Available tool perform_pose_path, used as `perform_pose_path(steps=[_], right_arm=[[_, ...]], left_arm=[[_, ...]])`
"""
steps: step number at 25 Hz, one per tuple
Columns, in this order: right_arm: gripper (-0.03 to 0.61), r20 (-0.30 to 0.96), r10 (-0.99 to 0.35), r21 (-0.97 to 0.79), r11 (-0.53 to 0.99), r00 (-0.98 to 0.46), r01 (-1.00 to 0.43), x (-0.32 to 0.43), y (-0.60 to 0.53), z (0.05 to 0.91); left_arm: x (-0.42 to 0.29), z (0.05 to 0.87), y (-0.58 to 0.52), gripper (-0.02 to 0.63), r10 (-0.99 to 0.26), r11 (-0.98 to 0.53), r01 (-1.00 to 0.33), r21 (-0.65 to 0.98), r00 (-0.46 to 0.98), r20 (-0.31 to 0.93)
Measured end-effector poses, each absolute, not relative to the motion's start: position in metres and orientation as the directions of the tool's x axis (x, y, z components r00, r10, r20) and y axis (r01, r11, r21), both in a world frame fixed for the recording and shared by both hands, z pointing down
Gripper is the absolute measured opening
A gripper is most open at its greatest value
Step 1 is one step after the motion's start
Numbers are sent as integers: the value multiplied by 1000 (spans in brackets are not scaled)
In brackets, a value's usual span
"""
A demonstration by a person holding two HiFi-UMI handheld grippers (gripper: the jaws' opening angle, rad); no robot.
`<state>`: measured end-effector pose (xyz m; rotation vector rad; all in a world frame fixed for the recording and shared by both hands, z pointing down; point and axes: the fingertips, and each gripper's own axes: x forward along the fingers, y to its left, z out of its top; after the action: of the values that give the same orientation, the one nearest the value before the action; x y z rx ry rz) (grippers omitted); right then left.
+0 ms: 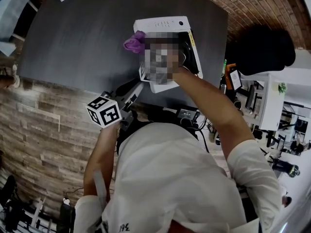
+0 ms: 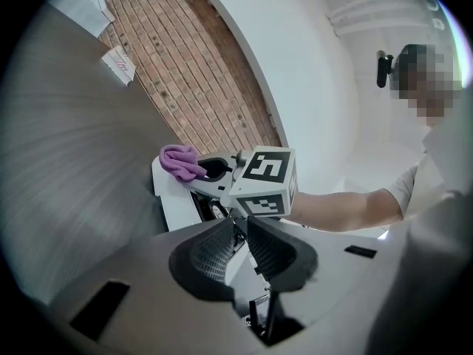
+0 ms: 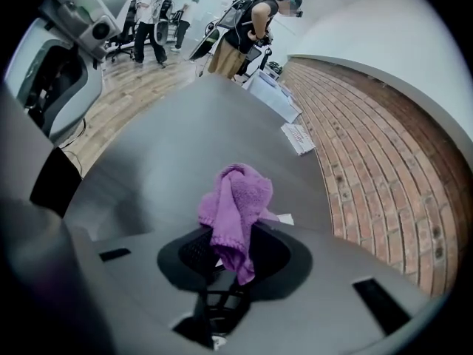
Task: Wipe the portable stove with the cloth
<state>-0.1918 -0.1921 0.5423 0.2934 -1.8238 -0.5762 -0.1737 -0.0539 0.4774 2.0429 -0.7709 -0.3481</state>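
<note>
From the head view, the white portable stove (image 1: 163, 24) sits on the dark surface (image 1: 82, 38). The purple cloth (image 1: 134, 42) is bunched at the stove's left edge, near its far corner. The person's right arm (image 1: 214, 110) reaches over the stove. The left claw (image 1: 131, 92) hovers off the stove's near left corner, and its marker cube (image 1: 103, 110) is nearer the person.

In the left gripper view, the left claw is released. Its jaws stand a little apart with nothing between them, and they point toward the stove. Beyond them the right claw (image 2: 201, 171) presses the cloth onto the stove's top edge.

In the right gripper view, the right claw is clenched on the cloth, which bulges out past the jaw tips, with a tail hanging back between them. A printed sheet (image 3: 298, 137) lies on the surface well beyond the stove.
</note>
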Motion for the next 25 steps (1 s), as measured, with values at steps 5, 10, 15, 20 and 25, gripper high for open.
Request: perform_pose_path(steps=[5,10,15,20,25], right_arm=[[103,814,-476,518,854,-332,49,-182,-187,540],[103,811,-480,512,859,-335,10,-173,-181,537],[103,805,-488,530,847,-337,38,-166,-170,539],[103,804,-487,519,855,-341,3,-158,-165,538],[103,805,-485,495,867,-342,-66,-146,-167,536]], left_arm=[[-165,476,-51,65,-625,-413,-382,826,779,48],[-160,476,-46,66,-605,-422,-375,825,795,52],[-150,476,-42,66,-580,-434,-368,822,812,57],[-143,476,-39,66,-562,-442,-366,819,824,65],[-140,475,-38,66,-565,-441,-379,814,821,77]])
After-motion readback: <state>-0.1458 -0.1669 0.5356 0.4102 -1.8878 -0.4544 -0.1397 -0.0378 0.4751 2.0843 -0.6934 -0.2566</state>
